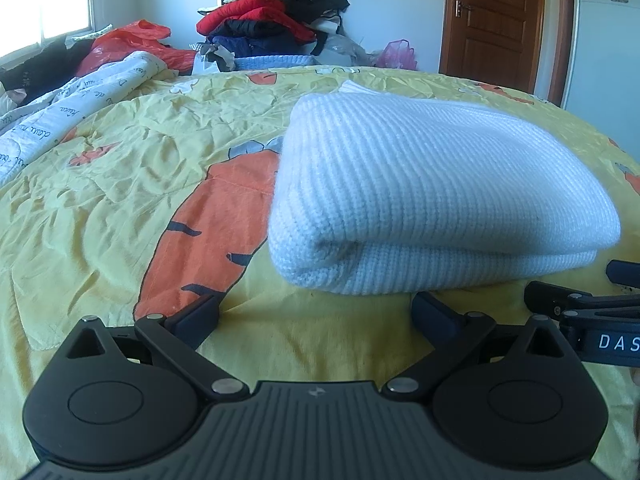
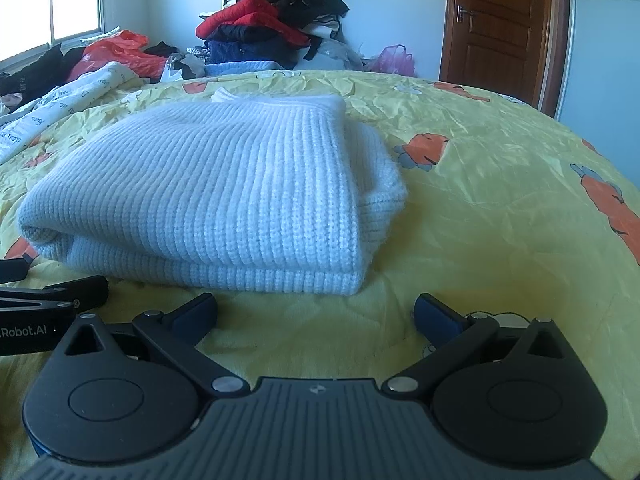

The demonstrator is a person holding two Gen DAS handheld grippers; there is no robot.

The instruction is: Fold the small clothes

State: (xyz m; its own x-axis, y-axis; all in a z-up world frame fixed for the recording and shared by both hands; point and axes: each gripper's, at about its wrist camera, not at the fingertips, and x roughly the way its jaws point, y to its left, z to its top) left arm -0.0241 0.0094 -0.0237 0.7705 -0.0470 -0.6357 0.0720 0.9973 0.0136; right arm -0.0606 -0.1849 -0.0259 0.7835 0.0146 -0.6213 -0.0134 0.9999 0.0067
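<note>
My left tongs stood wide open with nothing between them, low over the yellow carrot-print bedspread, their tips just short of the near edge of the white knit sweater. The sweater lay folded into a thick, neat bundle on the bed, its rounded fold facing me and its layers stacked flat. From the left view it sat ahead and a little to the right; from the right view the same sweater sat ahead and to the left, so it lay between my two hands.

My right tongs were spread just as wide and held nothing, hovering near the sweater's front corner without touching it. Each tool showed at the edge of the other's view, close beside it.

Farther back a white quilt with printed writing lay rumpled on the bed's left side. Beyond the bed stood a heap of red and dark clothes, an orange plastic bag and a brown wooden door.
</note>
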